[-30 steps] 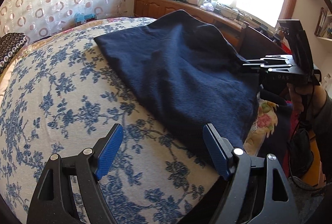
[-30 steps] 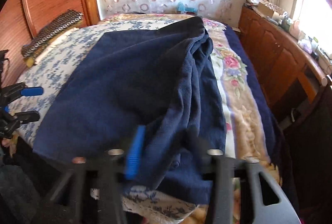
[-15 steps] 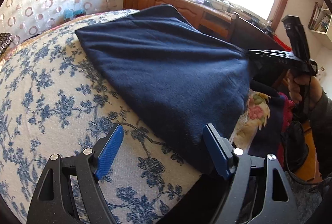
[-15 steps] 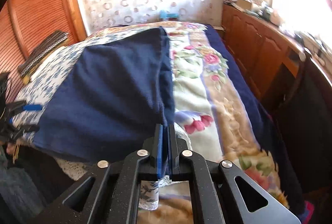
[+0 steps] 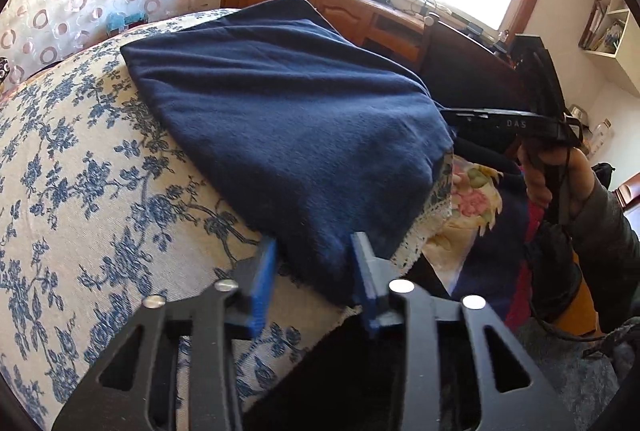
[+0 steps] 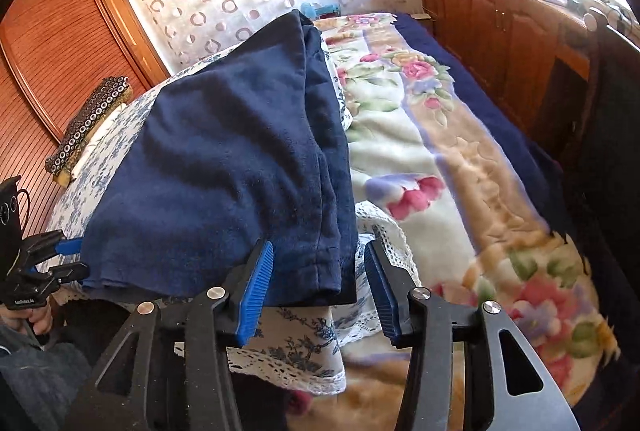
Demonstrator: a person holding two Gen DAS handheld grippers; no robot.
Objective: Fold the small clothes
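A navy cloth (image 5: 288, 119) lies folded over on the blue-flowered bed cover (image 5: 80, 191). My left gripper (image 5: 316, 279) has its jaws around the cloth's near corner and they are closing; the blue pads (image 5: 262, 283) stand a little apart with the corner between them. In the right wrist view the same cloth (image 6: 224, 159) shows its folded edge on the right. My right gripper (image 6: 320, 287) is opening there, its pads (image 6: 256, 287) clear of the cloth's other near corner, which lies between them. The left gripper (image 6: 70, 261) shows at the far left edge.
A flowered fleece blanket (image 6: 440, 171) covers the bed's right side, with a wooden cabinet (image 6: 500, 23) beyond it. A patterned cushion (image 6: 88, 119) lies by the wooden wardrobe door (image 6: 60, 43). A person's hand (image 5: 560, 183) grips the right gripper's handle. Clutter lines the sill under the window.
The right gripper, shut on the cloth's corner half a second ago, has let go and opened. The left gripper's jaws have narrowed around the near corner. The cloth now rests on the bed.
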